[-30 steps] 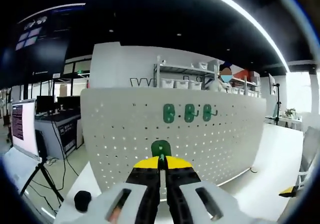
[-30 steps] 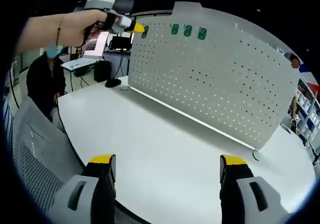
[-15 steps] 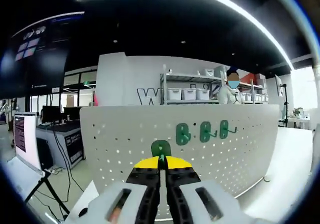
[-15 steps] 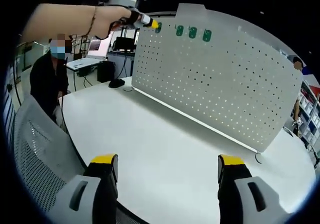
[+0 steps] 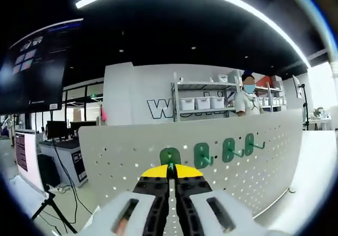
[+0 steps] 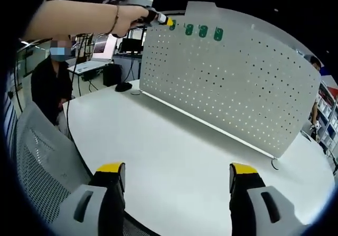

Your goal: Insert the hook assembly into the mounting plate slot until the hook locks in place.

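- Pegboard stands upright on the table; three green hooks already sit along its top row, so the fourth belongs just left of them.
- Left gripper, jaws clamped on a hook, holds it plate-upright, long axis vertical, facing the board, near the top row.
- Right gripper hangs over the near table, jaws apart, holding nothing.

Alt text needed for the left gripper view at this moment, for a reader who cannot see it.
The left gripper, yellow-tipped jaws shut on a green hook, holds it up near the top edge of a white pegboard. Three more green hooks hang in a row on the board to its right, with shelving and a person behind.
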A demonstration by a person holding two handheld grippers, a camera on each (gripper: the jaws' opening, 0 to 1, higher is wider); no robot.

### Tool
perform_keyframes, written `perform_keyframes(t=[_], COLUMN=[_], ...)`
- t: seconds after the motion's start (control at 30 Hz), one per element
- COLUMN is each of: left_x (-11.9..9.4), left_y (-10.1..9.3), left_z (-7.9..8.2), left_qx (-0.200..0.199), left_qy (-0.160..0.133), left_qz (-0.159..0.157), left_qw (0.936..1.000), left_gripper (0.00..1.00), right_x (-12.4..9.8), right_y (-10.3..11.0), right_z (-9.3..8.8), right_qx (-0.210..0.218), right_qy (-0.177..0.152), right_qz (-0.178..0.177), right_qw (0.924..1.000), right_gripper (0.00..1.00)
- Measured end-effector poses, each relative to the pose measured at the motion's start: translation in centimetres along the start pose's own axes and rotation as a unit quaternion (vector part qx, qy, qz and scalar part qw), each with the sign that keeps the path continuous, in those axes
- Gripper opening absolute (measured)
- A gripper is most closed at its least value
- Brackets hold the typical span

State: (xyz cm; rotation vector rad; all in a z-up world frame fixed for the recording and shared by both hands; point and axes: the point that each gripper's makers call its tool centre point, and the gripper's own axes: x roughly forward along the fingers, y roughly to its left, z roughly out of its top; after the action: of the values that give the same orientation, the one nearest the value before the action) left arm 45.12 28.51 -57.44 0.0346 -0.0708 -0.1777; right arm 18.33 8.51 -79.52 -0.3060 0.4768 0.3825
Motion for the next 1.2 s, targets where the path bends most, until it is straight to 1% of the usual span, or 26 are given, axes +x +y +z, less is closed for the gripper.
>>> perform_keyframes(t=[0.2, 0.33, 0.87, 1.2], left_x=[1.0, 1.6, 2.3, 2.6], left_y=[-0.1, -0.1, 0.0, 0.1], left_z=[0.3, 0.2, -0.3, -1.0], left_qx=[0.014, 0.015, 0.017, 0.005], left_qy=[-0.006, -0.004, 0.006, 0.028], left_qz=[0.006, 0.009, 0.019, 0.026], left_qw=[0.9999, 0.9998, 0.9997, 0.9993], left_gripper=[0.01, 0.01, 0.01, 0.01], right_x=[0.0, 0.0, -0.1, -0.1], right_y=[-0.1, -0.1, -0.1, -0.2], right_z=[0.0, 0.0, 0.2, 0.2], right_qx=[0.001, 0.001, 0.004, 0.004], right_qy=[0.001, 0.001, -0.005, -0.006], right_qz=[-0.001, -0.001, -0.002, -0.003], right_qw=[1.0, 1.0, 1.0, 1.0], right_gripper=[0.78, 0.77, 0.76, 0.76])
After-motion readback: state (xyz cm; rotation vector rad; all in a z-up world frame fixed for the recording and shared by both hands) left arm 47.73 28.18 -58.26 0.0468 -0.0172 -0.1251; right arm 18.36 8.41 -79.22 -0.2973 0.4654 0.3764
